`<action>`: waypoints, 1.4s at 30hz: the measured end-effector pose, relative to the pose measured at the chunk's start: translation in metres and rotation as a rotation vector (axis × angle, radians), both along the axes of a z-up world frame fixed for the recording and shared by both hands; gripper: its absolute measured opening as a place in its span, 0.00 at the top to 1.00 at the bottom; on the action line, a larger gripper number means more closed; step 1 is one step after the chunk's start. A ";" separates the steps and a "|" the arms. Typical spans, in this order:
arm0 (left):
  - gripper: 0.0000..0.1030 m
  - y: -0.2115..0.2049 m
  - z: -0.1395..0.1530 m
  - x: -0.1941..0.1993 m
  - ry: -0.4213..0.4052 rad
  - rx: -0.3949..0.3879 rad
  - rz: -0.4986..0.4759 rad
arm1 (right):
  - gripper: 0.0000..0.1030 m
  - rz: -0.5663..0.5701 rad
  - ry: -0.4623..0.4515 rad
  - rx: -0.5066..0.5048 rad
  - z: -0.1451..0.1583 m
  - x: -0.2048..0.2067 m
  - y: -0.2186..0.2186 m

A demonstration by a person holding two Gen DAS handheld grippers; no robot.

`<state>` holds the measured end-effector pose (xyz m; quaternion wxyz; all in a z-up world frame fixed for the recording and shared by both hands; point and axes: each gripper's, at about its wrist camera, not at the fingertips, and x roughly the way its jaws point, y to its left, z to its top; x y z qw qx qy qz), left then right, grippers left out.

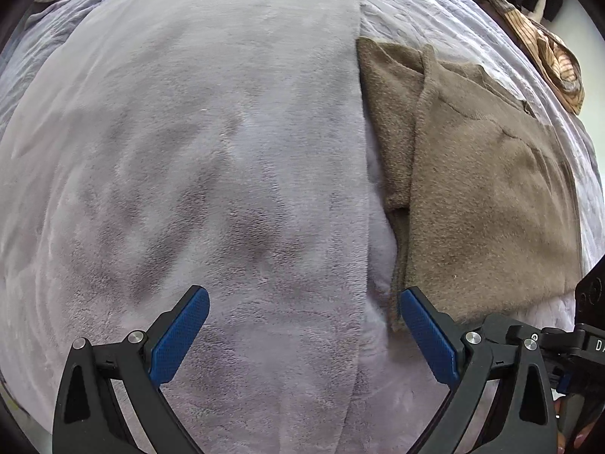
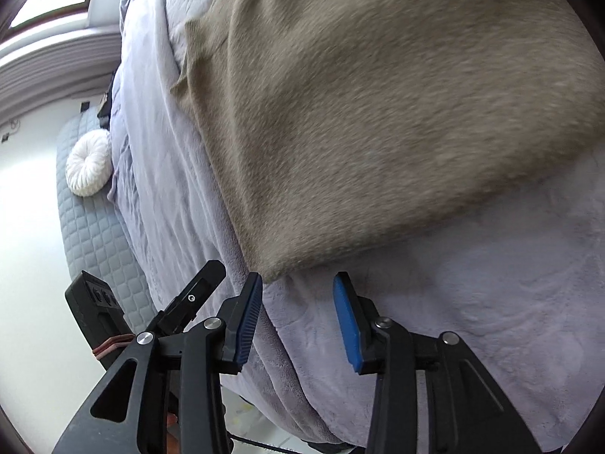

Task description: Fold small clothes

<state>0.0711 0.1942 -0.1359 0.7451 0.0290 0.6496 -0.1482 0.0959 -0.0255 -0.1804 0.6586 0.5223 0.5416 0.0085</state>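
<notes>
Brown and fuzzy, the top [image 1: 487, 189] lies flat on the lilac blanket [image 1: 196, 159] that covers the bed, to the right of the blanket's long folded edge in the left wrist view; we judge it was laid there because the plush gives a broad, level place to fold on. Its left part is already doubled over the body, leaving a narrow strip of a lower layer along the left side, so we take the fold as partly done. Our left claw [image 1: 304, 335] hangs wide over bare blanket, holding nothing, its right finger just beside the top's near left corner, which we read as a spot from which to pinch that edge. Our right claw [image 2: 298, 316] is also parted and empty, with the top's [image 2: 378, 106] near corner just beyond its left finger. Neither claw touches the cloth as far as we can tell. Far right in the left view a striped cloth [image 1: 556, 60] sits at the bed's edge, and a white round cushion [image 2: 89, 162] lies far left in the right view.
</notes>
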 end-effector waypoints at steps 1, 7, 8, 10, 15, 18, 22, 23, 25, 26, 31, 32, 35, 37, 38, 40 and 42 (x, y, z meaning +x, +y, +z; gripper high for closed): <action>0.02 -0.003 -0.001 0.001 0.003 0.003 -0.002 | 0.59 -0.009 -0.004 0.000 -0.001 -0.002 -0.002; 0.02 -0.018 -0.001 0.002 0.007 0.007 -0.006 | 0.58 -0.043 -0.014 0.023 -0.007 -0.016 -0.015; 0.02 -0.019 -0.001 0.002 0.008 0.010 -0.008 | 0.58 -0.049 -0.019 0.030 -0.008 -0.017 -0.015; 0.02 -0.021 -0.003 0.002 0.013 0.012 -0.006 | 0.58 -0.050 -0.026 0.040 -0.010 -0.017 -0.016; 0.02 -0.025 -0.007 0.001 0.027 0.010 0.000 | 0.58 -0.057 -0.031 0.054 -0.013 -0.015 -0.012; 0.02 -0.024 -0.008 0.002 0.039 -0.021 0.012 | 0.58 -0.087 -0.047 0.070 -0.014 -0.017 -0.014; 0.02 -0.008 -0.009 0.010 0.078 -0.132 0.078 | 0.58 -0.149 -0.079 0.099 -0.017 -0.021 -0.019; 0.02 -0.005 -0.009 0.012 0.081 -0.150 0.086 | 0.58 -0.171 -0.093 0.113 -0.019 -0.021 -0.021; 0.02 0.000 -0.008 0.014 0.078 -0.177 0.093 | 0.57 -0.201 -0.109 0.135 -0.022 -0.022 -0.023; 0.02 0.001 -0.008 0.015 0.079 -0.193 0.091 | 0.56 -0.219 -0.119 0.150 -0.025 -0.023 -0.024; 0.02 0.000 -0.008 0.024 0.156 -0.333 0.074 | 0.55 -0.303 -0.162 0.232 -0.037 -0.018 -0.024; 0.02 -0.003 -0.008 0.025 0.167 -0.362 0.065 | 0.60 -0.331 -0.172 0.280 -0.041 -0.017 -0.024; 0.02 -0.014 -0.005 0.031 0.192 -0.440 0.049 | 0.92 -0.361 -0.194 0.374 -0.044 -0.015 -0.027; 0.02 -0.023 -0.005 0.037 0.220 -0.504 0.045 | 0.92 -0.347 -0.246 0.404 -0.034 -0.015 -0.031; 0.02 -0.028 -0.005 0.042 0.233 -0.530 0.045 | 0.92 -0.325 -0.271 0.399 -0.026 -0.015 -0.034; 0.02 -0.037 -0.006 0.053 0.257 -0.575 0.039 | 0.92 -0.285 -0.310 0.381 -0.009 -0.014 -0.040; 0.02 -0.046 -0.008 0.064 0.272 -0.609 0.025 | 0.92 -0.244 -0.348 0.355 0.008 -0.012 -0.047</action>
